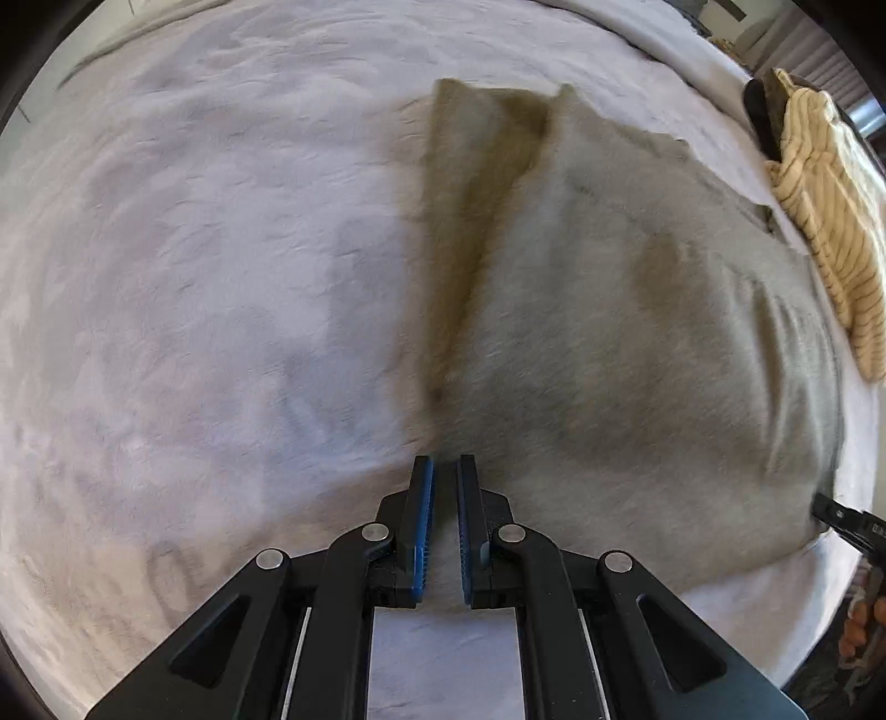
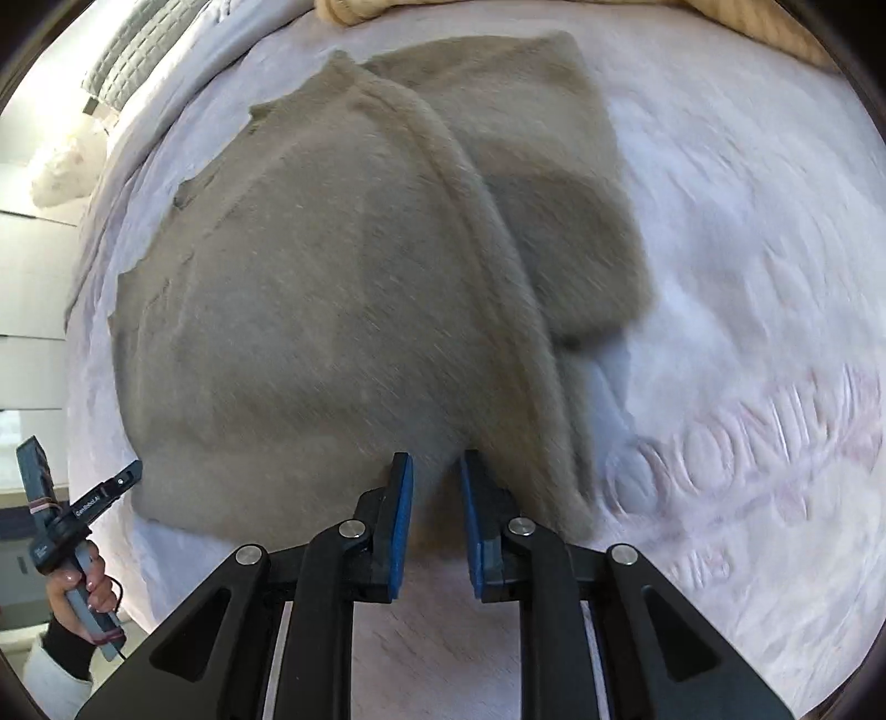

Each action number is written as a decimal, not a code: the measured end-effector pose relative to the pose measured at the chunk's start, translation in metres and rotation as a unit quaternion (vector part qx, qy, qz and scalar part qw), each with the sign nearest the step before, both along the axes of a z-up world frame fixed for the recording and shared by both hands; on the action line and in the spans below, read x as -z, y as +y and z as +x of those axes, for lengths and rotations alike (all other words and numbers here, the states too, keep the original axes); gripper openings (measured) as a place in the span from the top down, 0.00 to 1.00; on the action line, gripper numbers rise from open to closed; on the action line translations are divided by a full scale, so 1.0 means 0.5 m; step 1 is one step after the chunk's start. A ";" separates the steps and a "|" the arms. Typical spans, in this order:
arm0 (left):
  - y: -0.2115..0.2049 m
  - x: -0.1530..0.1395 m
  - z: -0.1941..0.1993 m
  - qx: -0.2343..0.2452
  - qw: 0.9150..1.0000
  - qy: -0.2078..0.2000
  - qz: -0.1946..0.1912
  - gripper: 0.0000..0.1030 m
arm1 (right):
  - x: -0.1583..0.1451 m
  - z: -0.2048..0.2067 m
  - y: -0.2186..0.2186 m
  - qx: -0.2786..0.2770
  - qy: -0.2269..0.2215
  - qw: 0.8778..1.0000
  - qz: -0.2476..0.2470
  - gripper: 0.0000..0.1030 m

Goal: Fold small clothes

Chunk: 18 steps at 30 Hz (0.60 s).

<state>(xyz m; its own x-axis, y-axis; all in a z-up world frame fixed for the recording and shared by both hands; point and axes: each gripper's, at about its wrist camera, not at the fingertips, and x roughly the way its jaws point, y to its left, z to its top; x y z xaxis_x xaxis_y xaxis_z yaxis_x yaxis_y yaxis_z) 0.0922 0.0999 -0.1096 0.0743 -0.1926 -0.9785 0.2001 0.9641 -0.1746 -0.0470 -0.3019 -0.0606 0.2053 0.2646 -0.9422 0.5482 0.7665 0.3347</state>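
Note:
A grey-brown small garment [image 1: 626, 343] lies on the pale bed cover [image 1: 194, 277], partly folded with one flap doubled over. My left gripper [image 1: 446, 468] is at the garment's near left corner with its blue pads a narrow gap apart, and I cannot tell whether cloth is pinched. In the right wrist view the same garment [image 2: 332, 288] fills the middle. My right gripper [image 2: 437, 465] is slightly open at its near edge, with cloth between the fingers. Both views are blurred by motion.
A cream striped garment [image 1: 830, 221] lies at the far right of the bed, and shows at the top of the right wrist view [image 2: 354, 8]. The other hand-held gripper [image 2: 83, 509] is at the left. Raised lettering [image 2: 747, 443] marks the cover.

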 end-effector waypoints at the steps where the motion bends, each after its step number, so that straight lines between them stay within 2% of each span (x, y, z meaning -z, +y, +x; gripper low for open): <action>1: 0.009 -0.002 -0.004 -0.004 1.000 -0.001 0.002 0.71 | -0.004 -0.010 -0.003 0.006 0.001 1.000 0.002 0.84; 3: 0.033 -0.010 -0.012 -0.018 1.000 0.001 0.001 0.65 | -0.020 -0.033 -0.009 0.025 0.004 1.000 0.004 0.82; 5: 0.053 -0.019 -0.021 -0.033 0.999 0.014 -0.007 0.65 | -0.033 -0.055 -0.012 0.051 -0.010 0.998 0.025 0.78; 6: 0.062 -0.025 -0.026 -0.043 0.999 0.018 -0.011 0.65 | -0.037 -0.074 -0.015 0.077 -0.022 0.995 0.054 0.68; 7: 0.071 -0.031 -0.032 -0.055 0.998 0.026 -0.023 0.65 | -0.033 -0.091 -0.018 0.102 -0.028 0.991 0.080 0.53; 8: 0.081 -0.033 -0.037 -0.071 0.996 0.038 -0.042 0.63 | -0.030 -0.103 -0.022 0.123 -0.031 0.987 0.097 0.48; 9: 0.091 -0.031 -0.042 -0.091 0.992 0.056 -0.062 0.37 | -0.025 -0.115 -0.025 0.144 -0.035 0.983 0.113 0.46; 10: 0.098 -0.028 -0.046 -0.107 0.989 0.066 -0.078 0.15 | -0.017 -0.126 -0.029 0.167 -0.040 0.976 0.130 0.46; 12: 0.109 -0.021 -0.058 -0.135 0.981 0.076 -0.113 0.15 | 0.012 -0.131 -0.047 0.229 -0.053 0.959 0.161 0.46; 14: 0.096 -0.008 -0.065 -0.143 0.978 0.093 -0.124 0.15 | 0.037 -0.127 -0.055 0.274 -0.067 0.942 0.183 0.46; 15: 0.090 -0.001 -0.067 -0.143 0.977 0.095 -0.124 0.15 | 0.047 -0.122 -0.061 0.286 -0.069 0.937 0.188 0.52; 16: 0.087 0.003 -0.062 -0.142 0.978 0.096 -0.121 0.15 | 0.056 -0.109 -0.069 0.294 -0.063 0.936 0.185 0.85; 17: 0.080 0.005 -0.060 -0.141 0.979 0.093 -0.114 0.16 | 0.056 -0.100 -0.076 0.287 -0.050 0.940 0.176 0.92; 18: 0.079 0.003 -0.059 -0.137 0.981 0.088 -0.109 0.36 | 0.046 -0.084 -0.083 0.268 -0.035 0.950 0.159 0.92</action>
<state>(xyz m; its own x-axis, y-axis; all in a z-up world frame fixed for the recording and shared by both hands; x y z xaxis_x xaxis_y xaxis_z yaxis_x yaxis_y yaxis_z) 0.0628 0.1394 -0.1110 -0.0141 -0.3955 -0.9184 -0.1125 0.9133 -0.3915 -0.0892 -0.3432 -0.0834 0.4502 0.3732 -0.8112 0.7987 0.2380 0.5527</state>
